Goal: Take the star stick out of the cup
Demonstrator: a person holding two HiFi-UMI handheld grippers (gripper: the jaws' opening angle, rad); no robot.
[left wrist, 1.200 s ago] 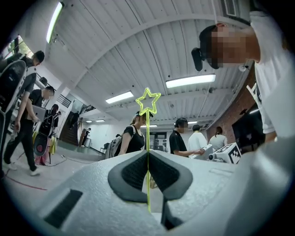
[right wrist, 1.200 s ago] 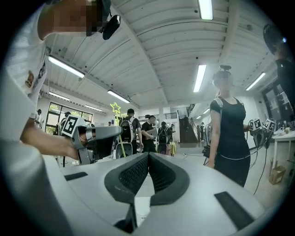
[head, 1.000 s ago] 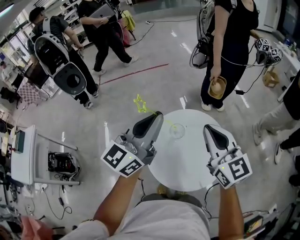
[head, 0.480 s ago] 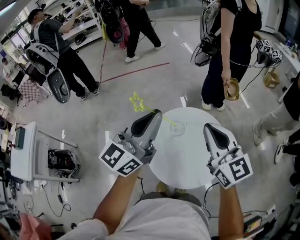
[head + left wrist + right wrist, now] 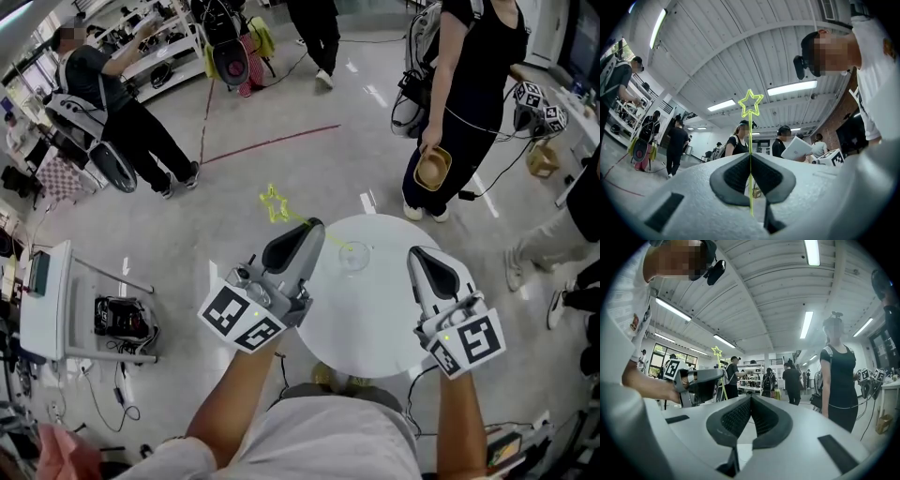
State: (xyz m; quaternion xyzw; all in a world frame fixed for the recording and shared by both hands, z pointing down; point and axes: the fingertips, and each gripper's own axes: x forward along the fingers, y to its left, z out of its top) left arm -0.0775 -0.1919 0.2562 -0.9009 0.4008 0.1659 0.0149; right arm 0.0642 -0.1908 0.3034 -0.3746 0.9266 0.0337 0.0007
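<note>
The thin yellow wire star stick (image 5: 274,203) is clenched in the left gripper's (image 5: 315,228) fingers. Its outline star hangs past the round white table's (image 5: 375,323) edge, over open floor (image 5: 281,150), near the clear cup (image 5: 353,259). The right gripper's (image 5: 416,256) fingers are closed and empty.

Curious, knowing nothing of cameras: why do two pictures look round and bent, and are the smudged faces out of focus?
Left and right gripper views: wide-angle lenses curve the ceiling and darken the corners; strip lights glare, the star stick is sharp. Head view: even light; the clear cup barely shows on the table. Face patches were added afterwards.
</note>
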